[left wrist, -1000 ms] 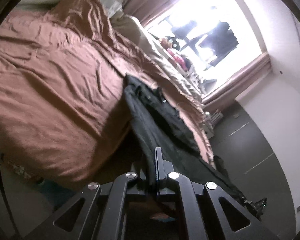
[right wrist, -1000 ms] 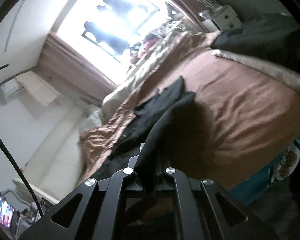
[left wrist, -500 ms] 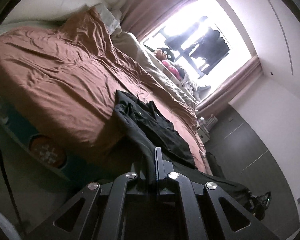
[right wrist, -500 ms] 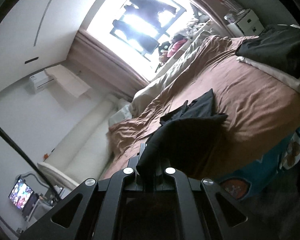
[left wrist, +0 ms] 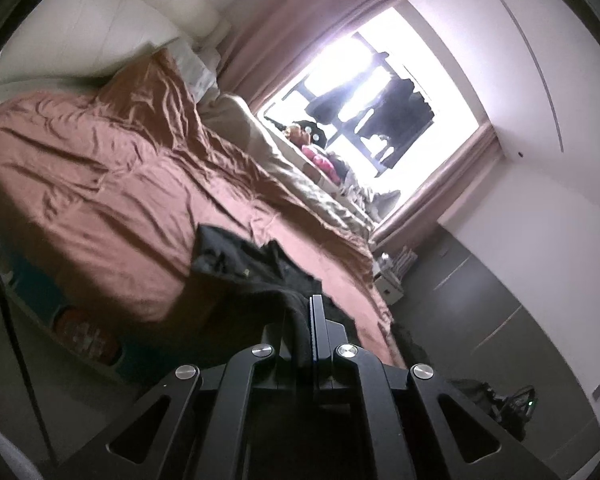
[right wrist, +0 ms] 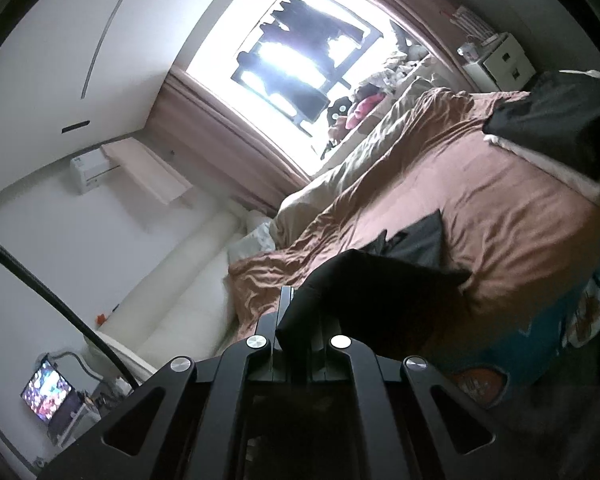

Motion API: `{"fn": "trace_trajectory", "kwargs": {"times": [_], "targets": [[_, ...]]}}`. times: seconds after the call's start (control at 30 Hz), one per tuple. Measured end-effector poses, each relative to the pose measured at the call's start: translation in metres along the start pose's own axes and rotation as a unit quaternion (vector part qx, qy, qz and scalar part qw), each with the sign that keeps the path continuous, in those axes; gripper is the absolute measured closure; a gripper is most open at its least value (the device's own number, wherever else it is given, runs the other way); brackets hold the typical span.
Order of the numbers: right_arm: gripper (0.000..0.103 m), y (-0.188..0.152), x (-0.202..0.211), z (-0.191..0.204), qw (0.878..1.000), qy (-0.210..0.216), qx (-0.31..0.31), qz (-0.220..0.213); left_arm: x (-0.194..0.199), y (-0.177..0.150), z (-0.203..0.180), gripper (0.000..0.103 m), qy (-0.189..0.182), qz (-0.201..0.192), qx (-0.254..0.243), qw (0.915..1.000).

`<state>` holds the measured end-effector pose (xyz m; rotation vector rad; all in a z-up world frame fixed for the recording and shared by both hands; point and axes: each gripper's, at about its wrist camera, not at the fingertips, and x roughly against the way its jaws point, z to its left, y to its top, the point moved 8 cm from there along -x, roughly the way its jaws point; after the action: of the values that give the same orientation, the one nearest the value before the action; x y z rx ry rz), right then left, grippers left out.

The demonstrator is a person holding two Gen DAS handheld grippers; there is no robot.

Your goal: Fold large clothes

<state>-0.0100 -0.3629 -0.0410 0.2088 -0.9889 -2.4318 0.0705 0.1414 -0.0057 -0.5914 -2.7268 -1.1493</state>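
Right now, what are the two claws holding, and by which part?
Both hold the black garment that lies partly on the bed: the left claw and the right claw each pinch a fold near its edge.

Left gripper (left wrist: 310,320) clamped tight, jaws pressed together on a fold of black garment (left wrist: 256,268) running off toward 11 o'clock. Pointed slightly downward, frame rolled to one side. Right gripper (right wrist: 296,312) likewise closed hard, pinching the same dark cloth, which bulges out toward 2 o'clock. Held about level, also rolled. No hand or sleeve visible in either wrist view.
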Motion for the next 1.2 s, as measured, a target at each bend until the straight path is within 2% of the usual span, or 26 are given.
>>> {"fn": "trace_trajectory", "kwargs": {"times": [0.33,0.63,0.83,0.97,1.2], "targets": [[0.102,0.064,-0.093,0.010,0.999,0.019,0.012,-0.027,-0.079,0.085,-0.033,0.099,-0.008,-0.027,-0.040,0.9988],[0.102,0.116,-0.207,-0.003,1.000,0.001,0.022,-0.022,-0.189,0.160,-0.035,0.099,0.000,-0.013,-0.058,0.9982],[0.102,0.138,-0.276,-0.022,0.999,-0.025,0.025,-0.013,-0.259,0.176,-0.007,0.099,0.024,0.010,-0.057,0.9980],[0.102,0.145,-0.314,-0.037,0.998,-0.056,0.027,-0.008,-0.301,0.178,0.019,0.099,0.039,0.023,-0.053,0.9976],[0.102,0.141,-0.374,-0.060,0.995,-0.097,0.021,0.019,-0.376,0.163,0.070,0.099,0.069,0.062,-0.032,0.9952]]}}
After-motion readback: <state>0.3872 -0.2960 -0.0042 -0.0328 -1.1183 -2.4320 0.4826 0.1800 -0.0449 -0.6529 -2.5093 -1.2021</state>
